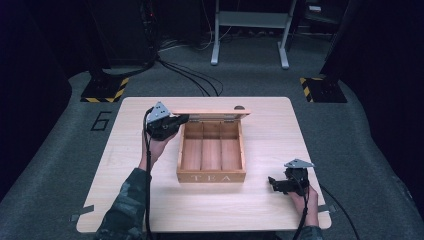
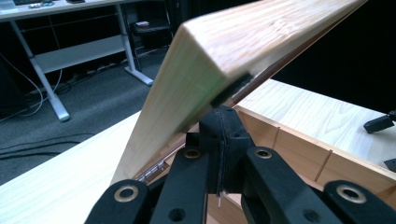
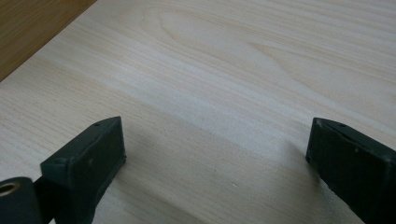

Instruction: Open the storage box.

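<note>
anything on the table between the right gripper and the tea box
No: in the high view, bare table wood runs between the right gripper and the tea box. The right gripper view shows bare wood between its open jaws too.

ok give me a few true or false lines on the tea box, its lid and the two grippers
1. The tea box has its lid raised. True.
2. The left gripper hangs open, clear of the lid. False: its jaws are shut at the lid's corner edge.
3. The right gripper is open above bare table. True.
4. The box compartments hold tea bags. False: the three compartments look empty.
5. The right gripper touches the box. False: it sits apart, to the box's right.
</note>
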Motion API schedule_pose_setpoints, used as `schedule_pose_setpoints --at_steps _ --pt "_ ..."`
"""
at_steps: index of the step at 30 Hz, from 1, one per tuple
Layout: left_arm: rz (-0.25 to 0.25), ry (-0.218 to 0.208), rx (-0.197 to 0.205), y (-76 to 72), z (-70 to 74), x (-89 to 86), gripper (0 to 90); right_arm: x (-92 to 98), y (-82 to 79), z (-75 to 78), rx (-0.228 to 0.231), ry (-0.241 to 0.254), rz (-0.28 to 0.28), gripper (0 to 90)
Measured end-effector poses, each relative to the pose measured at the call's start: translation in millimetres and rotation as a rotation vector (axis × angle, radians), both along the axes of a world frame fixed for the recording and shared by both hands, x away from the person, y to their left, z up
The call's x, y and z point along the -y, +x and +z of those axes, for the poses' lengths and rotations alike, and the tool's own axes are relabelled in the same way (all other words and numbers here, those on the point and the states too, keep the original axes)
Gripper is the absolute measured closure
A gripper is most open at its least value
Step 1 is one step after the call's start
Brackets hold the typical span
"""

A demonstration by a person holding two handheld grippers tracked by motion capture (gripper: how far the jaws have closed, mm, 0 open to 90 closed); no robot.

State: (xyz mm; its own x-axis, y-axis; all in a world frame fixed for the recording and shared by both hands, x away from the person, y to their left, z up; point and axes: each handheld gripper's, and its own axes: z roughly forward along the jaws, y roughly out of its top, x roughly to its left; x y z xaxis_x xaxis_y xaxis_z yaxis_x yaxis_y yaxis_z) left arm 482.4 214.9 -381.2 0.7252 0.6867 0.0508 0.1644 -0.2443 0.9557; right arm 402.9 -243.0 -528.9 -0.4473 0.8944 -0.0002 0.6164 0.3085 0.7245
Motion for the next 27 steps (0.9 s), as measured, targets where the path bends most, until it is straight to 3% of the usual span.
schedule_pose_setpoints --at_steps 27 --pt "-0.007 0.002 -0.007 -1.7 0.2 -0.2 89.2 0.0 0.0 0.0 0.000 0.000 0.000 4.1"
